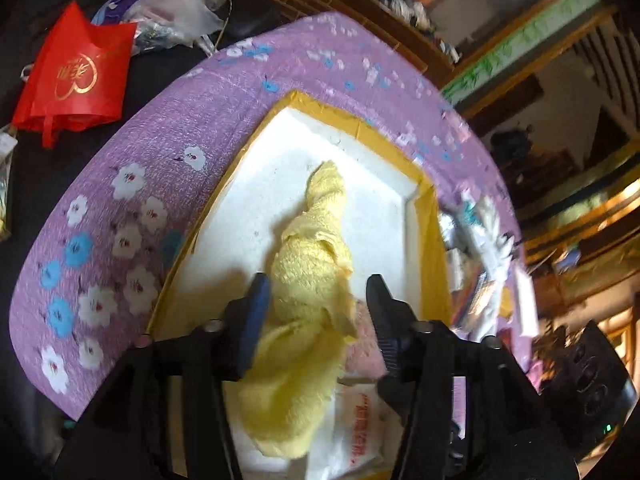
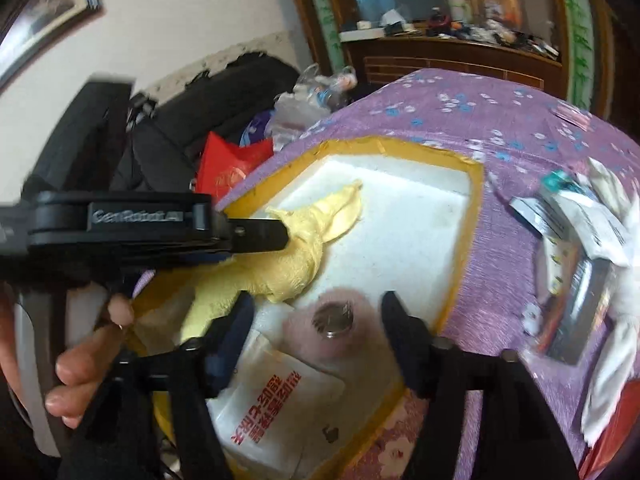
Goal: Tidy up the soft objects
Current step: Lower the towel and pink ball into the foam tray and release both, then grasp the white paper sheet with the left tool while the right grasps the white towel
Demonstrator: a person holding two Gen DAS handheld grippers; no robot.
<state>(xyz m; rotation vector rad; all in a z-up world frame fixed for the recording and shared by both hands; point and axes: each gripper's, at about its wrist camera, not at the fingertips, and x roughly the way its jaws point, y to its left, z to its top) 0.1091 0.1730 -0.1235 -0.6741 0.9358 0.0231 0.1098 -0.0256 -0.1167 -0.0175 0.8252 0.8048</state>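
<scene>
A yellow towel (image 1: 312, 264) lies bunched in a white foam box (image 1: 280, 160) with yellow taped edges, on a purple flowered cloth. My left gripper (image 1: 318, 300) is open with its fingers on either side of the towel, not closed on it. In the right wrist view the left gripper (image 2: 276, 234) reaches from the left onto the towel (image 2: 304, 248). My right gripper (image 2: 316, 312) is open and empty above a pink fluffy object (image 2: 336, 332) with a round metal piece. A white packet with red print (image 2: 276, 396) lies beside it in the box.
The purple flowered cloth (image 1: 100, 240) covers the table. A pile of packets and white papers (image 2: 580, 248) lies right of the box. A red bag (image 1: 76, 76) and plastic bags (image 1: 180, 12) lie beyond the table's left edge. A wooden cabinet (image 2: 448, 56) stands behind.
</scene>
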